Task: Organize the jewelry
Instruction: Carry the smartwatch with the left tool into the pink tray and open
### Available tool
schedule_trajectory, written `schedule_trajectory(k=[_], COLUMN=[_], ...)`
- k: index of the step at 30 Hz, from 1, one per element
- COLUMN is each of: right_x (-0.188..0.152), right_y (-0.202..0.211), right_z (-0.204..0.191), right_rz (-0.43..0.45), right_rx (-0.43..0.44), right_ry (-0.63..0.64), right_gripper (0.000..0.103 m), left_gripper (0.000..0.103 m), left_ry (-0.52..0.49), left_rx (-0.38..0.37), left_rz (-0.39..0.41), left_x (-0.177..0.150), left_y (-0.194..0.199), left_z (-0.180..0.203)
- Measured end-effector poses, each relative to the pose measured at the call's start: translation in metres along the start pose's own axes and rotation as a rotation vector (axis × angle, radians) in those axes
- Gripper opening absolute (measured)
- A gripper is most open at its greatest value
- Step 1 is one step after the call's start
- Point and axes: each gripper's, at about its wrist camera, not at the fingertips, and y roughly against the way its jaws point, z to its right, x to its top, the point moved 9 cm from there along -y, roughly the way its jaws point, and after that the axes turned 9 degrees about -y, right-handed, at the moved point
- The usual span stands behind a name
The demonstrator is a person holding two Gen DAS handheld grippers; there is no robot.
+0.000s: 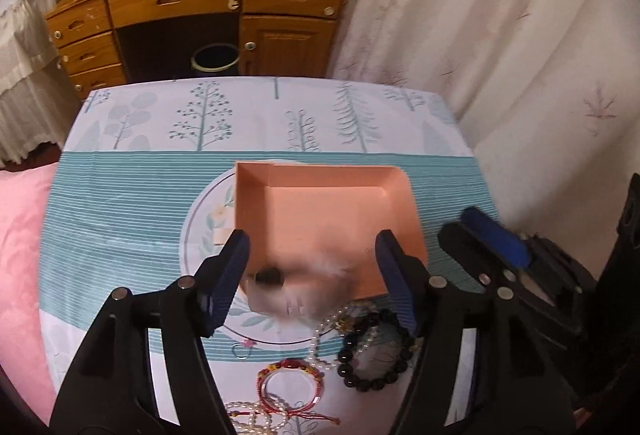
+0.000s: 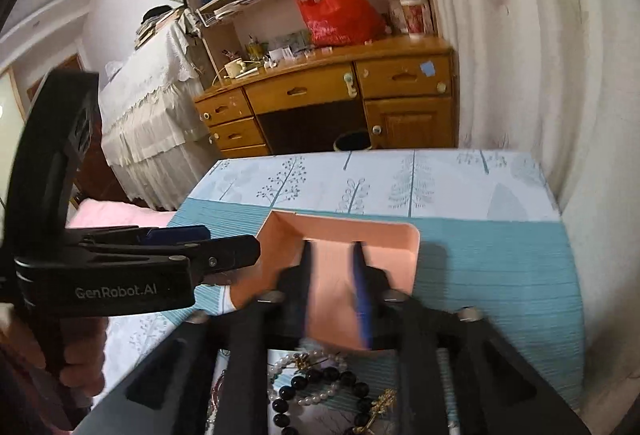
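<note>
Hovering over shallow square pink cardboard tray [image 1: 340, 211] on counter [image 1: 120, 203]: left claw [image 1: 312, 255] apart, right claw [image 2: 334, 287] apart, both empty; black bead bracelet [image 1: 376, 351] and pearl strand [image 1: 320, 343] just beside tray's near edge

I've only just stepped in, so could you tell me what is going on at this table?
A person holding a gripper in each hand is sorting jewelry into a pink tray on the table. The left gripper is open over the tray's near edge, with a blurred item between its fingers, apparently dropping. The right gripper is open and holds nothing. A dark bead bracelet, pearl strands and a red bracelet lie outside the tray.
</note>
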Motion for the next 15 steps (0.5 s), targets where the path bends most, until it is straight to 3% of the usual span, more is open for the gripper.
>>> schedule_trajectory(k=[7, 12, 15], right_x=[-0.019, -0.046, -0.068], right_y=[-0.001, 0.002, 0.003], right_z=[0.017, 0.04, 0.058], right_rz=[-0.028, -0.105, -0.177], right_rx=[0.006, -0.014, -0.037], right_ry=[-0.037, -0.079, -0.126], right_gripper=[0.054, 0.066, 0.066], left_gripper=[0.066, 0.066, 0.066], left_ry=[0.021, 0.002, 0.055], left_rx=[0.111, 0.197, 0.176], left_rz=[-0.027, -0.055, -0.108], left_x=[-0.015, -0.043, -0.078], left_y=[-0.001, 0.003, 0.004], left_z=[-0.017, -0.029, -0.035])
